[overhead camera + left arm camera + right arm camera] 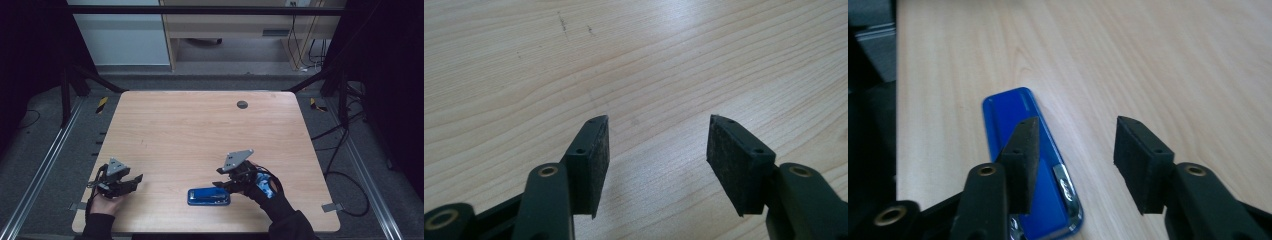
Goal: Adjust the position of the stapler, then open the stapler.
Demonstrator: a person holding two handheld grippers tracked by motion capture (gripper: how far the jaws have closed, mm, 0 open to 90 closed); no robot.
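Blue and flat, a stapler (209, 196) lies on its side near the front edge of the wooden table (200, 130), just beside my right gripper (231, 184). In the right gripper view its jaws stand apart and empty, one pad (1024, 155) hanging over the stapler (1035, 165). My left gripper (131, 181) waits well apart, jaws spread over bare wood. I judge this the approach; next I must straddle the body and close.
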